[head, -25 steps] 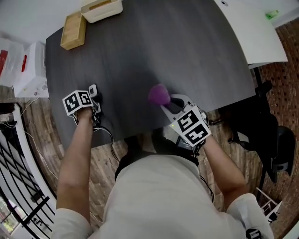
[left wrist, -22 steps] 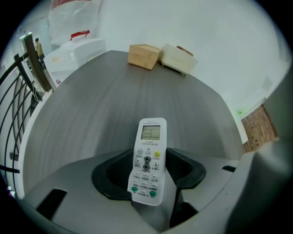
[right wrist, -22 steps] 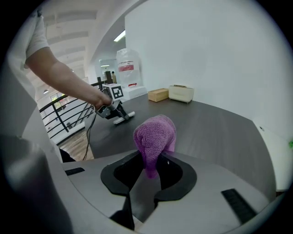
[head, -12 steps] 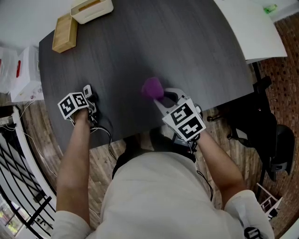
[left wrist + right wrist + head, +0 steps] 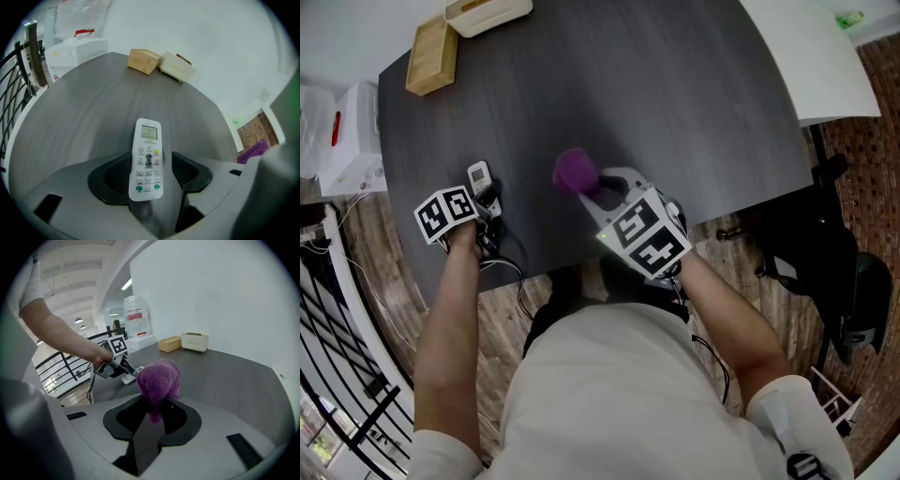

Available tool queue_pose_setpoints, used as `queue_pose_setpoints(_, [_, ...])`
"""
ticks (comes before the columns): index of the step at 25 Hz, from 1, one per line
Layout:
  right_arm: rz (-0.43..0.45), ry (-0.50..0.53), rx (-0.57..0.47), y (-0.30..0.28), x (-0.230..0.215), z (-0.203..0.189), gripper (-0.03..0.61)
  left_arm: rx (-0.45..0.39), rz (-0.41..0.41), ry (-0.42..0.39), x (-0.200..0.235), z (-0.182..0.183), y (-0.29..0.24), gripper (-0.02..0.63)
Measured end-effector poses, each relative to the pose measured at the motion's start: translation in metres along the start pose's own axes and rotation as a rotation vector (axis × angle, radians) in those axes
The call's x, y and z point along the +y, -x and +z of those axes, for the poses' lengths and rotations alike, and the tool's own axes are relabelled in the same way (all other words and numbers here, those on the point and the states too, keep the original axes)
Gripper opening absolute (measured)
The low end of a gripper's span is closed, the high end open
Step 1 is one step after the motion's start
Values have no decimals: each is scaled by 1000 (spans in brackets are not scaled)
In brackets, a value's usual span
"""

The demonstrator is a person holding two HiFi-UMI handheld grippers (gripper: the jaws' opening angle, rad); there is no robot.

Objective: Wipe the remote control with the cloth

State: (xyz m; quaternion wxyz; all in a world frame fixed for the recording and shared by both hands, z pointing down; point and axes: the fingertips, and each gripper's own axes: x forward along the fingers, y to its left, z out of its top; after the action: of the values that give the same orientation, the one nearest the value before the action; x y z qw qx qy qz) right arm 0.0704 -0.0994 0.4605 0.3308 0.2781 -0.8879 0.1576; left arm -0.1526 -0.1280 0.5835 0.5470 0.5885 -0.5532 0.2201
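Observation:
A white remote control (image 5: 146,159) lies face up on the dark table (image 5: 675,112), near its left front edge, and also shows in the head view as the remote control (image 5: 478,174). My left gripper (image 5: 146,171) straddles its lower half. Its jaws have just been opening, and a gap shows between the remote and the right pad. My right gripper (image 5: 152,411) is shut on a bunched purple cloth (image 5: 159,378), held just above the table. In the head view the cloth (image 5: 574,171) hangs a short way right of the remote, and the right gripper (image 5: 602,187) is apart from the left gripper (image 5: 487,197).
A wooden box (image 5: 431,58) and a white box (image 5: 487,11) stand at the table's far left corner. A white desk (image 5: 806,56) adjoins at the right, above a black chair (image 5: 834,272). White bags and a white unit (image 5: 352,131) and a black railing (image 5: 337,328) are at the left.
My right gripper has carried the purple cloth leftward, closer to the left gripper. The remote now shows further beyond the left gripper's tip. The left hand has stayed in place.

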Motion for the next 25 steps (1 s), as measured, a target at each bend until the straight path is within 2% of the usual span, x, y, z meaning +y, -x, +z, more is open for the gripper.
queue_pose_setpoints(9, [-6,9,6,-5,18,0,97,-27,-99,-32,-6,-3,8,253])
queue_pose_setpoints(20, [-80,-4,17,4,38,-1,97,-55,-201,-67,11,-12,34,253])
queue_pose_setpoints(23, [-100,-19,14,6,45,-1,97,-71,-247,-82,14,-19,48,253])
queue_pose_setpoints(25, [-121,-40,5,8,50,1,97,-96,-310,-84,11,-23,61,253])
